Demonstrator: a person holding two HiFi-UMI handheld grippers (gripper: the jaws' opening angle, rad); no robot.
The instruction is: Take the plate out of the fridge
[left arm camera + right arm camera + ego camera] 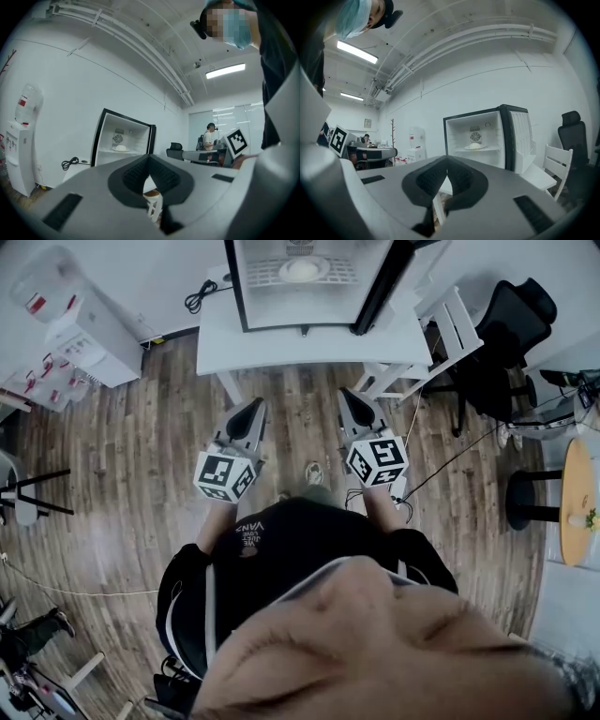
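1. Wood-plank floor (131,456) fills the head view. A white table (281,345) at the top carries the open fridge (235,287). The plate (302,270) lies flat on the fridge shelf, face up. The left gripper (254,406) and right gripper (346,395) are side by side, tips toward the fridge, just short of the table's front edge in this view.
2. Left gripper view: the left gripper (149,157) has its jaws pressed together with nothing between them. The fridge (100,136) stands ahead, left of centre. The plate (121,148) sits level on the shelf, seen edge-on, its width running left to right, with a white mound on it.
3. Right gripper view: the right gripper (447,161) is likewise closed and empty. The fridge (457,136) stands right of centre with its door swung open to the right. The plate (475,146) rests level on the shelf.
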